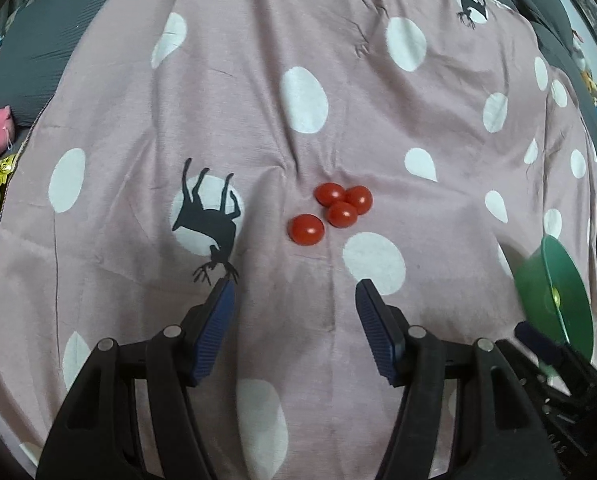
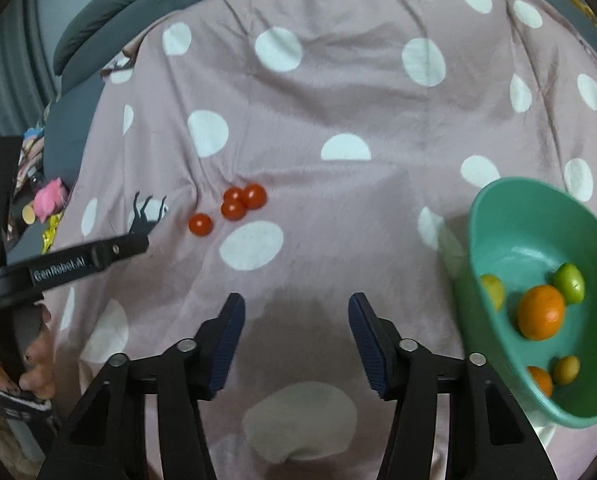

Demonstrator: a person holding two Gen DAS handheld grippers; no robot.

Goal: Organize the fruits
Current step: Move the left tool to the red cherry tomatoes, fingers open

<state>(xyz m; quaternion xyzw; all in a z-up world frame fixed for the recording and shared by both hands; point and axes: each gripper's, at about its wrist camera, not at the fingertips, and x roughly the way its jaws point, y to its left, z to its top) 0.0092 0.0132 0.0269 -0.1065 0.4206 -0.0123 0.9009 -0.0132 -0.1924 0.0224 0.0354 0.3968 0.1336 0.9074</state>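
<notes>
Left gripper (image 1: 294, 288): the jaws are held apart with nothing between them; only bedspread is seen in the gap, and the cherry tomatoes lie ahead of the tips, not yet reached.
Right gripper (image 2: 296, 300): the jaws are likewise parted and empty, aimed at bare cloth short of the fruit.
Cherry tomatoes (image 1: 330, 210): four are seen on the pink spotted bedspread (image 1: 338, 80); three are huddled touching, and the fourth (image 1: 306, 229) sits just beside them, nearest the left claw.
Green bowl (image 2: 498, 216): it is seen tilted at the right of the right wrist view, already loaded with an orange (image 2: 540, 312), a green fruit (image 2: 569, 282) and other small fruit; what supports it cannot be told.
Risk, rolling: the tomatoes are round and the cloth is soft and creased, so a nudge from one pad is likely to send a tomato away or scatter the cluster.
Risk, crushing: thin skin is judged to split if the jaws are closed hard.
Risk, double pick: in the cluster, two tomatoes may be caught at once and one dropped on the way.
Risk, bowl: given its tilt, the fruit inside could be spilled if it is bumped.
Safer target: the lone tomato is judged the easiest first pick.
</notes>
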